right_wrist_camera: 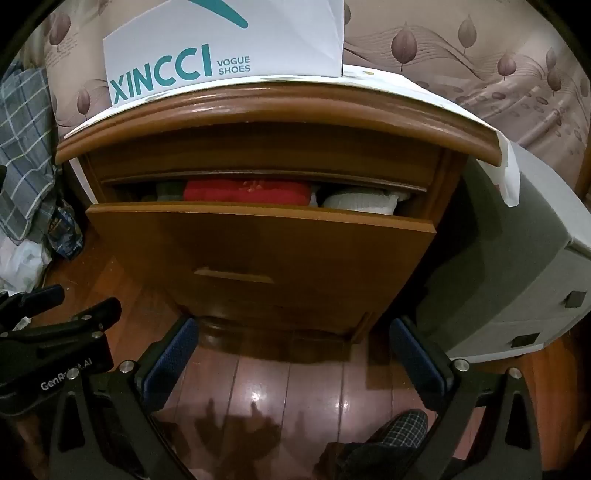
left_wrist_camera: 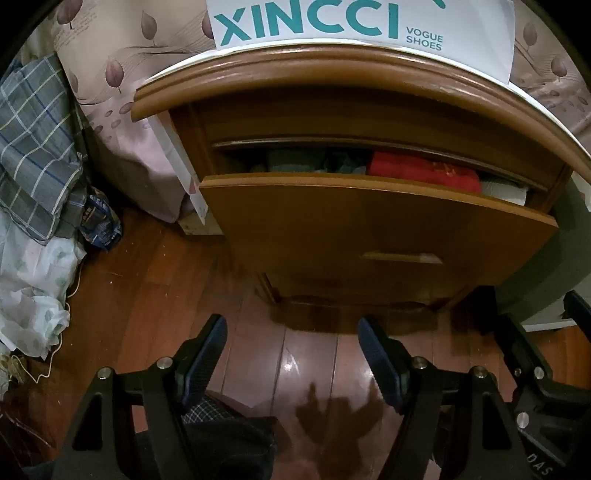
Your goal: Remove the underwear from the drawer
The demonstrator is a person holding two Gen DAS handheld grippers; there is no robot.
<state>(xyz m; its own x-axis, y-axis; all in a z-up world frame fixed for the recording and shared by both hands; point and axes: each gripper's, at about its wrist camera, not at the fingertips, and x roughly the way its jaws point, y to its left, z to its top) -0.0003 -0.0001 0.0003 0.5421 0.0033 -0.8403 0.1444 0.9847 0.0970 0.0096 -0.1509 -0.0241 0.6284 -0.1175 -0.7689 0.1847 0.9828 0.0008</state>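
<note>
A wooden nightstand's drawer [left_wrist_camera: 369, 229] [right_wrist_camera: 258, 251] stands partly pulled out. Folded clothes lie inside: a red piece [left_wrist_camera: 424, 171] [right_wrist_camera: 247, 192], teal and grey pieces [left_wrist_camera: 295, 160] to its left, and a white piece [right_wrist_camera: 360, 201] to its right. My left gripper [left_wrist_camera: 291, 332] is open and empty, low above the floor in front of the drawer. My right gripper [right_wrist_camera: 293, 332] is open and empty, also in front of the drawer below its handle [right_wrist_camera: 232, 276]. The left gripper's body [right_wrist_camera: 55, 332] shows at the left of the right wrist view.
A white XINCCI shoe box [left_wrist_camera: 332, 26] [right_wrist_camera: 221, 48] sits on the nightstand top. A grey box [right_wrist_camera: 517, 266] stands right of the nightstand. Plaid cloth [left_wrist_camera: 33, 147] and plastic bags [left_wrist_camera: 29, 295] pile up on the left. The floor [left_wrist_camera: 147, 295] is reddish wood.
</note>
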